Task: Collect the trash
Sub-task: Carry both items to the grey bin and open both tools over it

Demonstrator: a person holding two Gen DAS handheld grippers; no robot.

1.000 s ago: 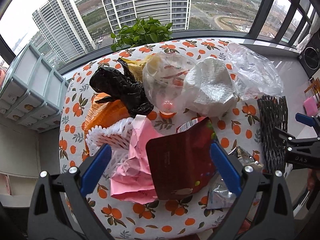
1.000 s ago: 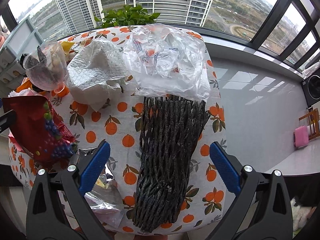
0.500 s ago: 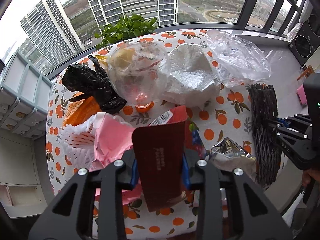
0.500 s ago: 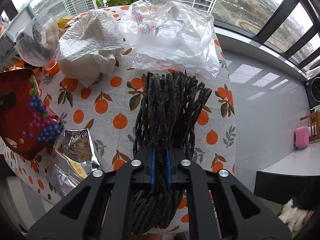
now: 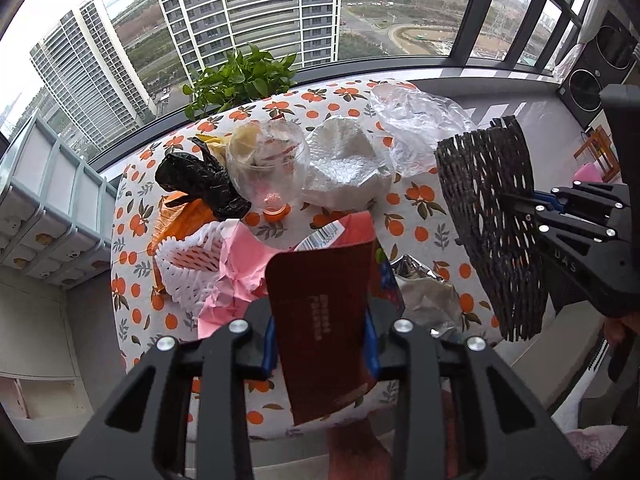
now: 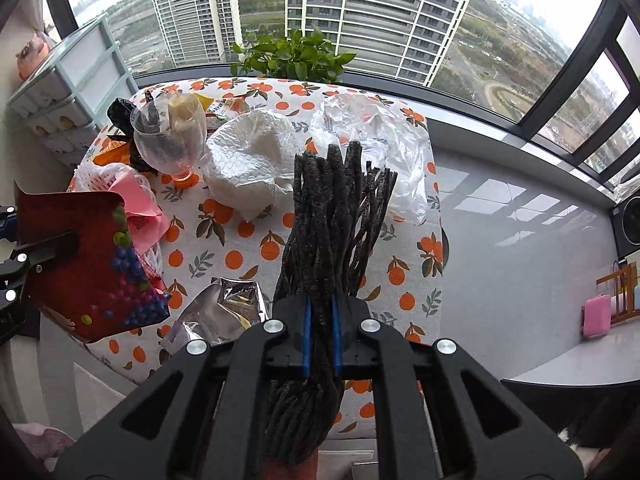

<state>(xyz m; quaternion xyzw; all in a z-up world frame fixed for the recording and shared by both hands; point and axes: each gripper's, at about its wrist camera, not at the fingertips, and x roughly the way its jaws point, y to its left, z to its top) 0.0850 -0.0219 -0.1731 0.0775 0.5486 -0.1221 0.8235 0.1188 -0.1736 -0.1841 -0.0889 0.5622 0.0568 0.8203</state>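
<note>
My left gripper [image 5: 322, 342] is shut on a dark red snack pouch [image 5: 320, 312], lifted off the table; the same pouch [image 6: 86, 256], with grapes printed on its other side, hangs at the left of the right wrist view. My right gripper [image 6: 320, 336] is shut on a black foam net sleeve [image 6: 334, 220], bunched between the pads and raised above the cloth. That black net [image 5: 492, 216] also hangs at the right of the left wrist view.
On the orange-print tablecloth [image 6: 240, 256] lie a silver foil bag [image 6: 218, 312], pink paper [image 5: 236, 268], a white foam net [image 5: 188, 256], a black bag [image 5: 196, 178], a clear cup [image 5: 268, 164], white bubble wrap [image 6: 252, 160] and a clear plastic bag [image 6: 380, 140]. A plant [image 6: 296, 56] stands by the window; grey drawers [image 5: 48, 200] stand left.
Both grippers closed from wide open, the left on the red pouch, the right on the black net. Both then rose, lifting their items off the table.
</note>
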